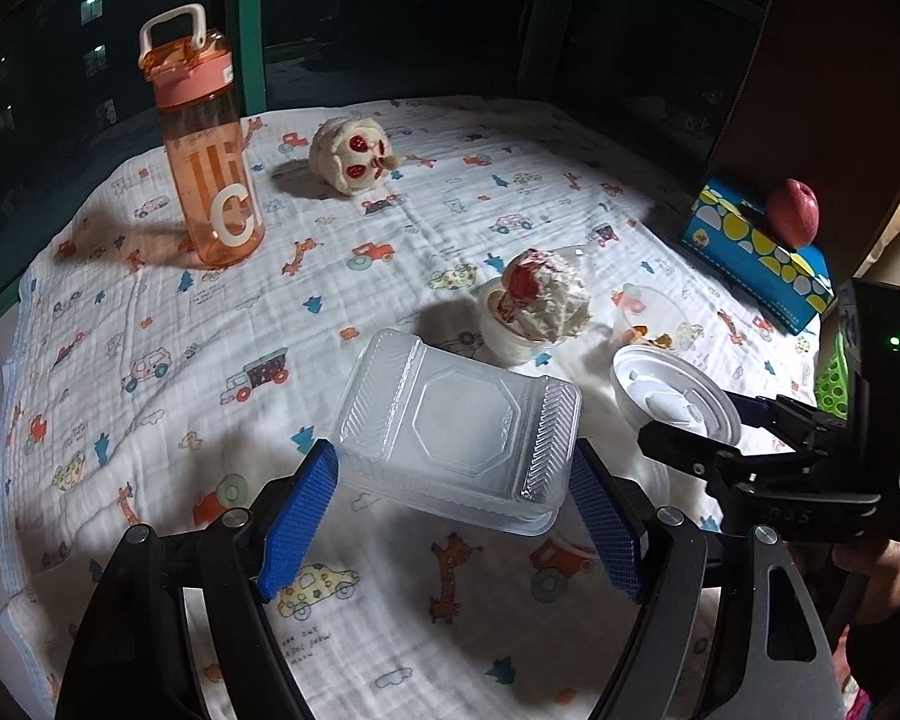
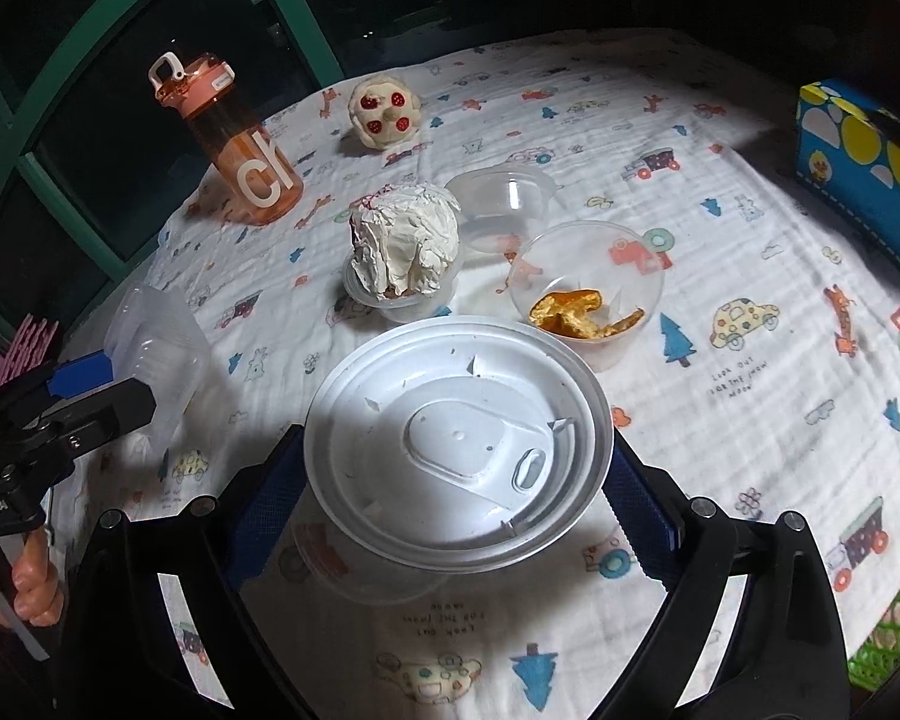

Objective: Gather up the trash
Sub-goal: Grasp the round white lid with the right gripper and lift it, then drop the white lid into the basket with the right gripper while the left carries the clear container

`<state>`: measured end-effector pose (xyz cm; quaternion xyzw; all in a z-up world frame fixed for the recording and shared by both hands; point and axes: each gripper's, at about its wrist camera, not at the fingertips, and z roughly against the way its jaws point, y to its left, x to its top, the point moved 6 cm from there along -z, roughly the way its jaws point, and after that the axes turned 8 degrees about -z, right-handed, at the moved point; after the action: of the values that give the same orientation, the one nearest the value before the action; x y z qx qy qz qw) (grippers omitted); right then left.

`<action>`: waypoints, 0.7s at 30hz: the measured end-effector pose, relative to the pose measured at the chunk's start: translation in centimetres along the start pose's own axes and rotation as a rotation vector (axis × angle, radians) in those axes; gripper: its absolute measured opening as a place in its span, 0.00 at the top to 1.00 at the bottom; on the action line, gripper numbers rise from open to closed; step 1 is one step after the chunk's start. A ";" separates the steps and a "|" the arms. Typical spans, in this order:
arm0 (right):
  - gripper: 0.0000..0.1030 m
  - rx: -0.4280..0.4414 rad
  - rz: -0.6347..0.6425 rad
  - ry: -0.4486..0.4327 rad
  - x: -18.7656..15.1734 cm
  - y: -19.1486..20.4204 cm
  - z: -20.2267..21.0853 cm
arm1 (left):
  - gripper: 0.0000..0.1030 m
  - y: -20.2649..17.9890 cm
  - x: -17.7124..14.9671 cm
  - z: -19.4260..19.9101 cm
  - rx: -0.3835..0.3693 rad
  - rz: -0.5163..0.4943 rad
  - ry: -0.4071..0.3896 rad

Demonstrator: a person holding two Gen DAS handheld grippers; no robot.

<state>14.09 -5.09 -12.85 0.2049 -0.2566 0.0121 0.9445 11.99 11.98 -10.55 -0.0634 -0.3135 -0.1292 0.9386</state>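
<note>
Gripping a clear box (image 1: 459, 429), left tool (image 1: 453, 507); right tool (image 2: 456, 510) holds lidded cup (image 2: 456, 444) (bottle (image 1: 210, 168) reads "C").

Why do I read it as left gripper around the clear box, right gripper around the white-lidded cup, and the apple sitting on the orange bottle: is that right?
Not quite: the apple sits on the blue tissue box, as the left wrist view shows. The orange bottle stands apart. The left gripper brackets the clear box and the right gripper the cup.
</note>
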 end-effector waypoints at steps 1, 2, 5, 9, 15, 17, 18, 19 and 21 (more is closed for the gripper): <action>0.11 -0.007 0.003 -0.009 -0.1 -0.2 0.6 | 0.27 -0.4 0.1 0.1 -0.004 -0.004 -0.003; 0.11 -0.014 0.006 -0.019 -0.1 -0.5 1.2 | 0.27 -0.8 0.2 0.2 -0.008 -0.007 -0.005; 0.11 -0.027 0.009 -0.049 -0.3 -1.4 3.0 | 0.27 -2.1 0.6 0.3 -0.022 -0.019 -0.012; 0.11 -0.041 -0.006 -0.084 -0.6 -2.9 5.3 | 0.27 -4.4 1.2 0.2 -0.045 -0.046 -0.016; 0.11 -0.076 -0.055 -0.129 -1.0 -6.3 8.6 | 0.27 -8.7 2.5 0.1 -0.087 -0.103 -0.026; 0.11 -0.090 -0.077 -0.149 -1.1 -7.8 10.0 | 0.27 -10.2 2.9 0.0 -0.102 -0.121 -0.028; 0.11 -0.099 -0.087 -0.158 -1.2 -8.5 10.6 | 0.27 -11.1 3.2 0.0 -0.111 -0.131 -0.029; 0.11 -0.109 -0.098 -0.167 -1.4 -9.3 11.3 | 0.27 -11.9 3.4 -0.1 -0.121 -0.141 -0.030; 0.11 -0.130 -0.120 -0.185 -1.5 -10.9 12.6 | 0.27 -13.6 3.9 -0.1 -0.141 -0.158 -0.034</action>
<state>8.11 -19.92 -7.84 0.1586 -0.3303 -0.0800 0.9270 11.24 -1.91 -7.76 -0.1064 -0.3238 -0.2235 0.9132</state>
